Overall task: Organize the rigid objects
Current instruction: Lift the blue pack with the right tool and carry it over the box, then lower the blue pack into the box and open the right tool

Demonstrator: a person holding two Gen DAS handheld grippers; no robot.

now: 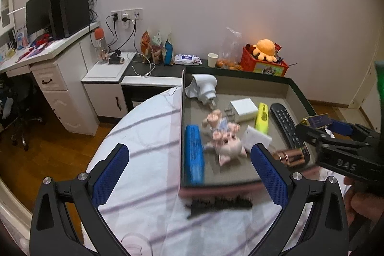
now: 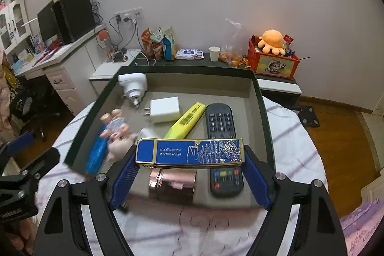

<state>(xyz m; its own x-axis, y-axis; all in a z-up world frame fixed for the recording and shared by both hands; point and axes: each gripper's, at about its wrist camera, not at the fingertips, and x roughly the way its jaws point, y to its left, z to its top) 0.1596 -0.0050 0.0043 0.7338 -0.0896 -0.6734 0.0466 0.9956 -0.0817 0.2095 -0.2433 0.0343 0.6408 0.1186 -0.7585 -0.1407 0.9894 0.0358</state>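
A dark-rimmed tray (image 2: 192, 69) with a grey floor sits on the white-clothed round table. My right gripper (image 2: 189, 156) is shut on a blue and gold box (image 2: 189, 151), held lengthwise above the tray's near end. Below it lie a copper cylinder (image 2: 172, 184) and a black remote (image 2: 219, 121). Further in are a yellow marker (image 2: 187, 120), a white charger (image 2: 164, 109), a white plug adapter (image 2: 133, 84), pig figurines (image 2: 117, 133) and a blue bar (image 2: 97, 153). My left gripper (image 1: 189, 150) hangs open and empty over the tray's near left edge. A black toothed clip (image 1: 219, 204) lies on the cloth.
Behind the tray a low cabinet carries snack bags (image 2: 158, 42), a paper cup (image 2: 214, 53) and a red box with an orange plush (image 2: 273, 40). A desk with a monitor (image 1: 38, 11) stands at the left. Wooden floor surrounds the table.
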